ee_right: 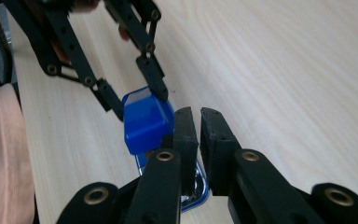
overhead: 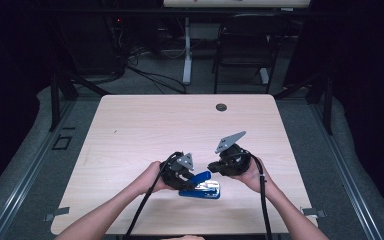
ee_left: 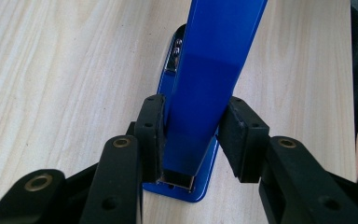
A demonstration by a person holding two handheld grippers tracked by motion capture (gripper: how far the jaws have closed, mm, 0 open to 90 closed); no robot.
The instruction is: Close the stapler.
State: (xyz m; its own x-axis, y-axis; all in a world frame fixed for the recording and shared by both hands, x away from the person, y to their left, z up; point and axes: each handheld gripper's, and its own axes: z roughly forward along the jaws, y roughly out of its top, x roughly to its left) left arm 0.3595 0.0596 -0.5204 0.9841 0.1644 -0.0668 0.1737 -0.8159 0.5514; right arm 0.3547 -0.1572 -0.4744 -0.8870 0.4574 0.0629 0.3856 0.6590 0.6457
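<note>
A blue stapler (overhead: 200, 187) lies on the table near its front edge, its upper arm (ee_left: 209, 79) swung up from the base (ee_left: 186, 195). My left gripper (ee_left: 198, 135) is shut on that raised arm, one pad (ee_left: 150, 126) pressed to each side. In the high view the left gripper (overhead: 192, 180) sits just left of the stapler. My right gripper (ee_right: 199, 122) is shut with nothing between its jaws, its tips just above the stapler (ee_right: 144, 122) and its shiny metal part (ee_right: 196, 184). From above, the right gripper (overhead: 213, 167) hovers to the stapler's upper right.
The light wooden table (overhead: 155, 125) has a round cable hole (overhead: 221, 107) near its far edge. Beyond the table stand a black chair (overhead: 245, 45) and a white table leg (overhead: 187, 55), with cables on the floor. A forearm (ee_right: 4, 154) lies at the left.
</note>
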